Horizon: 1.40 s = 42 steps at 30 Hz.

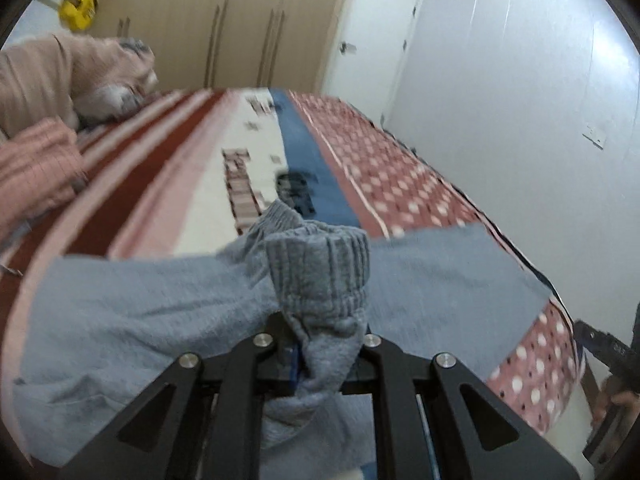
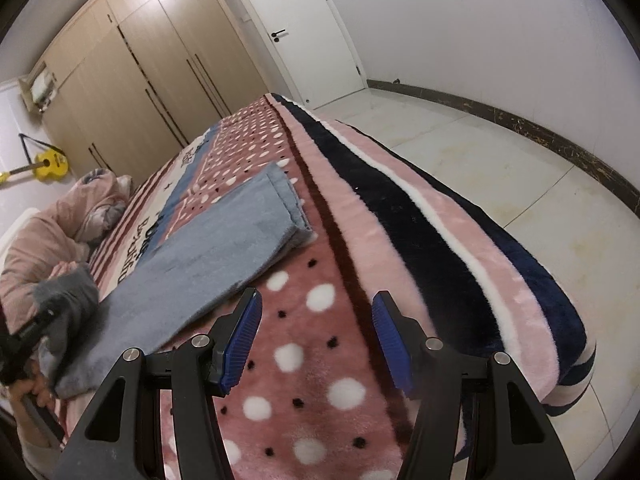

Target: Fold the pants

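Note:
Grey-blue fleece pants lie stretched across a patterned bed. My left gripper is shut on the ribbed waistband, bunched and lifted above the bed. In the right wrist view the pants run from the lifted waistband at the left to the leg cuffs farther away. My right gripper is open and empty, over the polka-dot blanket beside the pants, near the bed's right edge. The left gripper shows at the far left of that view.
The bed carries a pink, red, blue and polka-dot blanket. A pink quilt is heaped at the bed's left. Wardrobes, a white door, a yellow ukulele and tiled floor surround the bed.

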### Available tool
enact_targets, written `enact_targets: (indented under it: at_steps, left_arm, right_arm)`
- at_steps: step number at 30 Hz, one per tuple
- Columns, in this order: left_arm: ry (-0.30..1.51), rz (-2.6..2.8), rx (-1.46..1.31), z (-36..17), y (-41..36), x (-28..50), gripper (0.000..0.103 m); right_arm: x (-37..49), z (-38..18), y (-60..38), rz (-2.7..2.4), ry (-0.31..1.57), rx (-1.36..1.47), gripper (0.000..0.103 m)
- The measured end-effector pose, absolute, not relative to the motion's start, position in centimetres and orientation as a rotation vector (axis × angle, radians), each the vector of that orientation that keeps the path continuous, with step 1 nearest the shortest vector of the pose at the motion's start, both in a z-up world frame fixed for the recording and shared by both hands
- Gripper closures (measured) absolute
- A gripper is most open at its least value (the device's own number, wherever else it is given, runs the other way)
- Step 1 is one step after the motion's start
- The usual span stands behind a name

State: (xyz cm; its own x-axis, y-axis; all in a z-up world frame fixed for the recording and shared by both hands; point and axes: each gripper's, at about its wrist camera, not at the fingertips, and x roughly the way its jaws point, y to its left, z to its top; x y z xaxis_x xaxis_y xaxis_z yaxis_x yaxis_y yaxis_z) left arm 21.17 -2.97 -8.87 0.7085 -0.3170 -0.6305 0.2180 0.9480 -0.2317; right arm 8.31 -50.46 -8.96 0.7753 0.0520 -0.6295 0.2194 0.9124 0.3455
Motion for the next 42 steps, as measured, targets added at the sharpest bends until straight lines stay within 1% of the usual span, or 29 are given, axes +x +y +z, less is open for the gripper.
enact_targets:
  at_steps: [2,5,6,8,9,10,14,17,20,25,27,28,30,31,32,33,34,36,42]
  left_arm:
    - [0.791,-0.339,-0.107,-9.6,-3.7,21.4,0.095]
    - [0.816,-0.359,-0.082,-10.0,-3.7,20.9,0.092]
    - [0.822,-0.376,-0.086,-9.9,-3.4,20.7,0.087]
    - [0.831,-0.432,-0.121,-9.6,-2.6,19.5,0.064]
    - [0.815,-0.469,-0.154,-9.3,-1.9,18.6,0.038]
    - [0.784,-0.483,-0.176,-8.8,-1.0,17.8,0.032]
    - [0.714,-0.428,-0.173,-7.2,2.4,14.2,0.032]
    - [0.669,-0.325,-0.184,-6.7,5.9,12.2,0.032]
    - [0.642,-0.198,-0.211,-6.9,9.4,11.1,0.032]
    - [0.609,-0.072,-0.265,-8.2,13.8,8.9,0.032]
    - [0.602,-0.063,-0.311,-8.8,15.1,8.2,0.032]
    - [0.6,-0.062,-0.329,-9.2,15.6,8.2,0.032]
    - [0.594,-0.057,-0.371,-9.5,16.4,7.7,0.032]
    - [0.589,-0.056,-0.385,-9.6,16.6,7.6,0.032]
    - [0.584,-0.055,-0.39,-9.6,16.7,7.5,0.032]
    - [0.58,-0.056,-0.392,-9.5,16.7,7.2,0.032]
    - [0.58,-0.058,-0.39,-9.4,16.6,7.2,0.032]
    - [0.582,-0.06,-0.381,-9.4,16.3,7.3,0.032]
    - [0.581,-0.086,-0.383,-9.2,15.5,7.3,0.032]
  right_arm:
    - [8.5,-9.1,-50.2,-0.09,0.685,0.418,0.049]
    - [9.1,-9.0,-49.3,-0.071,0.688,0.408,0.048]
    - [9.5,-8.8,-48.7,-0.057,0.687,0.408,0.048]
    - [10.3,-8.4,-47.3,-0.018,0.68,0.407,0.048]
    - [10.8,-8.2,-46.5,0.002,0.677,0.403,0.048]
    - [11.3,-8.0,-45.5,0.026,0.672,0.397,0.047]
    - [14.0,-6.9,-40.2,0.154,0.664,0.363,0.043]
    - [16.3,-7.0,-35.7,0.283,0.699,0.36,0.04]
    - [18.6,-8.2,-30.6,0.41,0.782,0.356,0.037]
    - [21.0,-11.8,-24.2,0.529,0.94,0.394,0.035]
    - [21.2,-12.0,-22.8,0.523,0.924,0.372,0.034]
    - [21.3,-12.1,-22.4,0.525,0.919,0.365,0.035]
    - [21.6,-12.3,-21.5,0.54,0.928,0.372,0.056]
    - [21.8,-12.3,-21.4,0.543,0.932,0.366,0.064]
    - [22.0,-12.3,-20.9,0.536,0.928,0.339,0.078]
    - [21.8,-12.2,-20.6,0.529,0.916,0.309,0.082]
    - [21.5,-12.0,-20.5,0.528,0.898,0.281,0.084]
    - [21.0,-11.4,-20.5,0.516,0.861,0.253,0.086]
    - [21.0,-9.9,-23.1,0.462,0.812,0.243,0.087]
